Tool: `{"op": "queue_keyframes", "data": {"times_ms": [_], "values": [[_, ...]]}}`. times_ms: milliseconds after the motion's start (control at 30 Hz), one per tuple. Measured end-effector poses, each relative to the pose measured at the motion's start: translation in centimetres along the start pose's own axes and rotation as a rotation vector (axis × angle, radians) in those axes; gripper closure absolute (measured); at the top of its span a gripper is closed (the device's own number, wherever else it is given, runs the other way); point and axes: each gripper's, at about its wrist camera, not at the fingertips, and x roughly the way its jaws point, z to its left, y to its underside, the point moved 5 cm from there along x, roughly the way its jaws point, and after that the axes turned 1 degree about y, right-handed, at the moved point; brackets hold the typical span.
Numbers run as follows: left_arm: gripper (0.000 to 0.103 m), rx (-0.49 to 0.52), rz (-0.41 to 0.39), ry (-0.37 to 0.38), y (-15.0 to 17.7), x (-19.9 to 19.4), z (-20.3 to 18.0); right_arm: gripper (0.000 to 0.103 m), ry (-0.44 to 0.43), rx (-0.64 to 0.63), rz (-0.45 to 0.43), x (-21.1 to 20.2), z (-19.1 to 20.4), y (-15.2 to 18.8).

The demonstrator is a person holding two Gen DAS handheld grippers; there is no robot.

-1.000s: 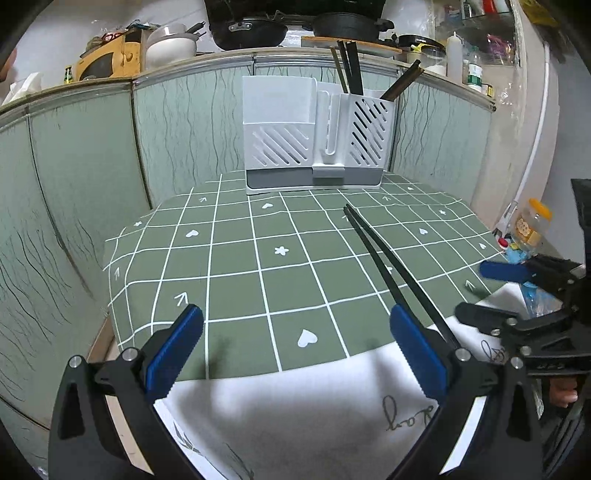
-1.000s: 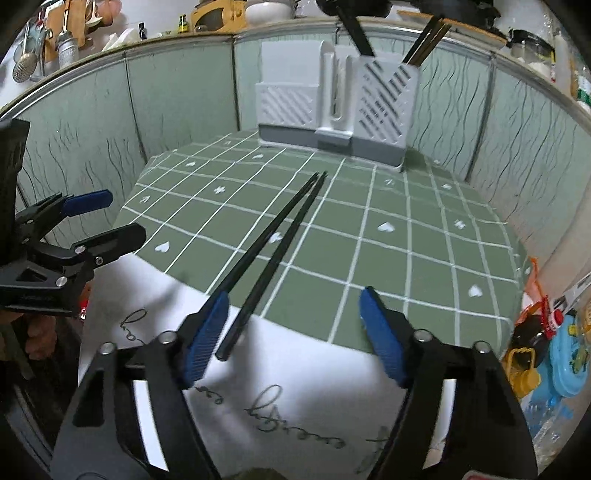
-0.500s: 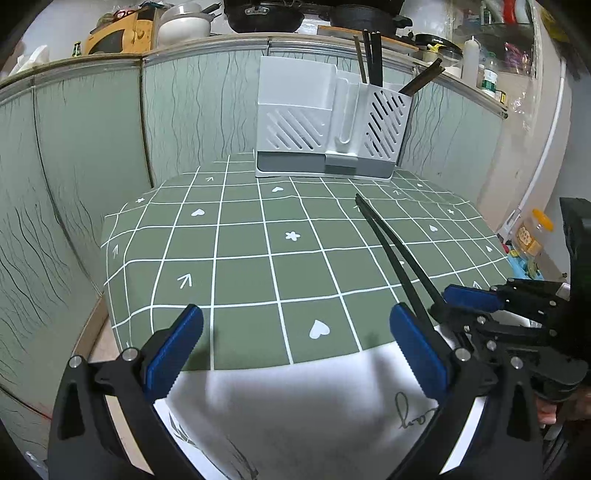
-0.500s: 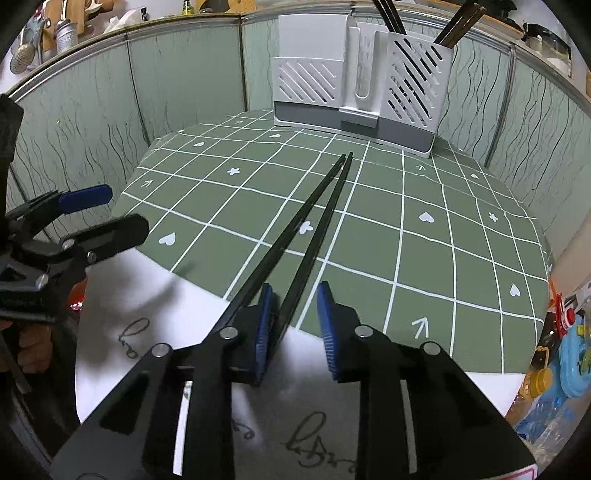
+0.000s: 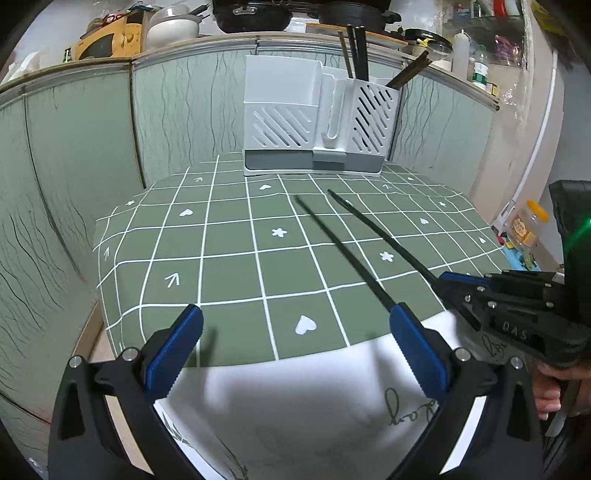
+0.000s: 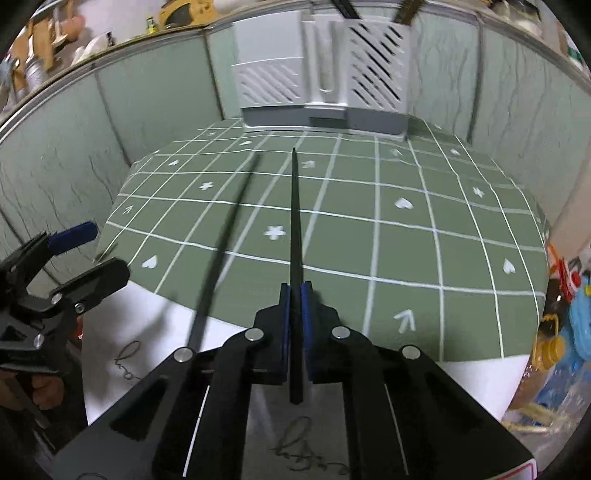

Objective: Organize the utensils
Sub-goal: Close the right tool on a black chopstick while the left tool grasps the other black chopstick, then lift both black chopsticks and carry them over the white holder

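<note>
Slippage threatens: right gripper (image 6: 294,295) pinches one black chopstick (image 6: 295,229) near its end, pointing at 12 o'clock toward the utensil holder (image 6: 321,74), while left gripper (image 5: 295,350) gapes empty.

Green tablecloth (image 5: 229,266) with white grid, hearts, stars, arrows; white cloth (image 5: 295,406) with black script over near edge. Pale green wavy-line wall panels (image 5: 74,155) behind. Ledge above: yellow appliance (image 5: 107,42), white bowl (image 5: 171,26), black pans (image 5: 251,16), white squeeze bottle (image 5: 461,40). Yellow-capped jar (image 5: 528,225) and blue clutter (image 6: 583,317) at right, off table
</note>
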Motion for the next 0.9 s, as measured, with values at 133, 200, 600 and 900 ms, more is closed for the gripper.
{"op": "queue_keyframes", "data": {"times_ms": [133,200,600,900], "values": [[0.005,0.011,0.004,0.023,0.1,0.1,-0.8,0.097,0.022,0.023,-0.005,-0.3,-1.5,0.2],[0.005,0.024,0.005,0.032,0.1,0.1,-1.5,0.097,0.029,0.028,-0.009,-0.6,-2.1,0.3],[0.036,0.073,0.086,0.051,0.9,2.8,-5.3,0.097,0.073,0.056,-0.025,-1.6,-5.4,1.0],[0.086,0.164,0.091,-0.018,1.2,3.5,-7.5,0.097,0.082,0.05,-0.022,-1.4,-5.7,1.1]]}}
